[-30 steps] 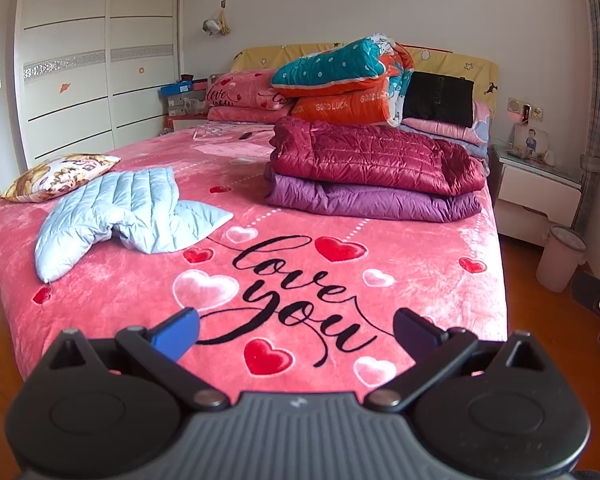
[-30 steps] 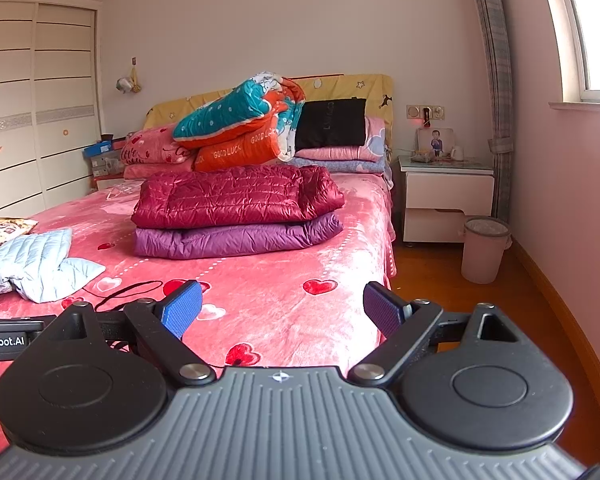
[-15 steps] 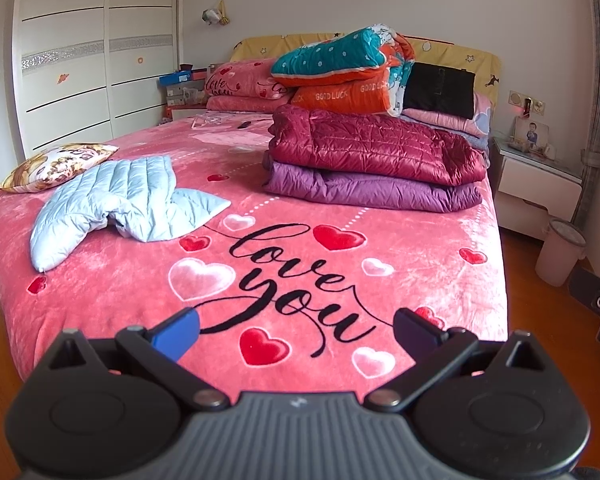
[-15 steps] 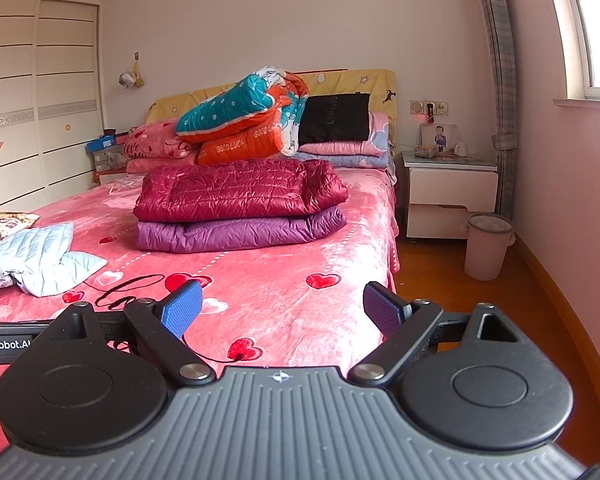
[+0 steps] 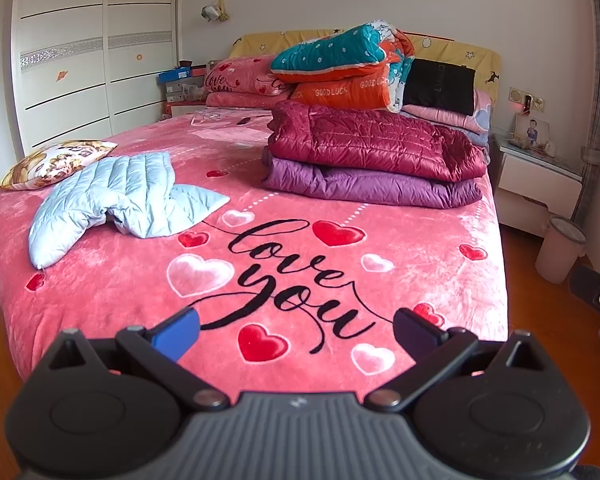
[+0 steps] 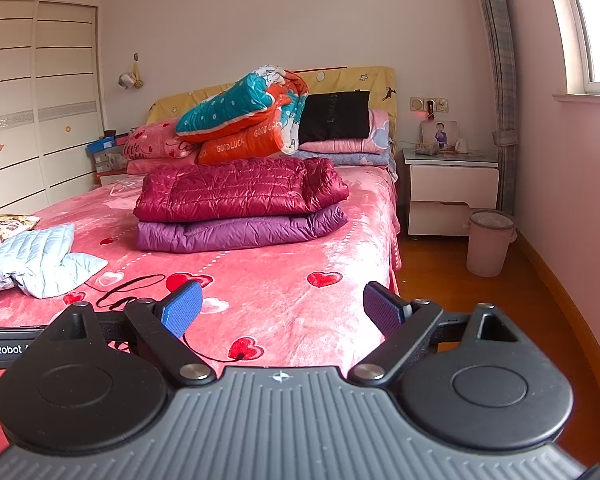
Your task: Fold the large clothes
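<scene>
A light blue quilted jacket (image 5: 116,200) lies crumpled and unfolded on the left of the pink bed (image 5: 440,280); it also shows in the right wrist view (image 6: 36,260). A folded maroon down jacket (image 5: 372,140) lies on a folded purple one (image 5: 372,186) at the bed's middle right; the right wrist view shows the maroon jacket (image 6: 236,190) and the purple jacket (image 6: 240,230) too. My left gripper (image 5: 296,330) is open and empty above the bed's foot. My right gripper (image 6: 282,312) is open and empty near the bed's right foot corner.
Rolled quilts (image 5: 340,68) and pillows are piled at the headboard. A patterned cushion (image 5: 56,162) lies at the bed's left edge. A white nightstand (image 6: 452,188) and a pink bin (image 6: 488,242) stand on the wood floor to the right. A wardrobe (image 5: 80,60) lines the left wall.
Both grippers have moved slightly forward toward the bed, and stay open. The clothes have not moved.
</scene>
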`<state>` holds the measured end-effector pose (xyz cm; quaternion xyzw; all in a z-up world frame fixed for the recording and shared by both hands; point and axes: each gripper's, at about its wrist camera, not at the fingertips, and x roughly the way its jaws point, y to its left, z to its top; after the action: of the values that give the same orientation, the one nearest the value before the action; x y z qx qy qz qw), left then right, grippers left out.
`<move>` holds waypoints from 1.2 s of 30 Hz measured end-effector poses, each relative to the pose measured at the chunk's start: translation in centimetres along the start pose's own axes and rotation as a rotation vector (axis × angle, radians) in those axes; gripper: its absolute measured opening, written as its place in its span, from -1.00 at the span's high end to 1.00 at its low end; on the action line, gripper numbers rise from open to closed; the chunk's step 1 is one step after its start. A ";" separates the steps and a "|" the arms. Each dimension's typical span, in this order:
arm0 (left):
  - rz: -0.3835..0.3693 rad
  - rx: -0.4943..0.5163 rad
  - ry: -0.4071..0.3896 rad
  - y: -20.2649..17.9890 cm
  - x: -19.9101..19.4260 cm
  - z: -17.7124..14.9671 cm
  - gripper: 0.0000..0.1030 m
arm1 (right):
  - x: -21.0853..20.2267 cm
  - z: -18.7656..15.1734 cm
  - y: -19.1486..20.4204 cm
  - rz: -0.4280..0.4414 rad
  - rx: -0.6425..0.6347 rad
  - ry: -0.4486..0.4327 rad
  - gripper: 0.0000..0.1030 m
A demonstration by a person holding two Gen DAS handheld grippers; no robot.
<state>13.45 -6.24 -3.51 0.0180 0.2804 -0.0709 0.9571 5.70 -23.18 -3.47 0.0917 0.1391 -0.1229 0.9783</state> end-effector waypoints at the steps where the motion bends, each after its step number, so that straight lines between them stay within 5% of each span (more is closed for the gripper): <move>1: 0.000 0.000 0.000 0.0 0.0 0.0 -0.98 | 0.0 0.0 0.0 0.000 0.000 -0.001 -1.00; 36: -0.013 0.010 0.004 -0.6 0.7 -0.4 -0.98 | 0.5 -0.4 -0.1 -0.010 0.018 0.033 -1.00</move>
<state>13.67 -6.89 -4.23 0.0209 0.2820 -0.0785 0.9560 6.03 -23.23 -4.04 0.1017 0.1547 -0.1275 0.9744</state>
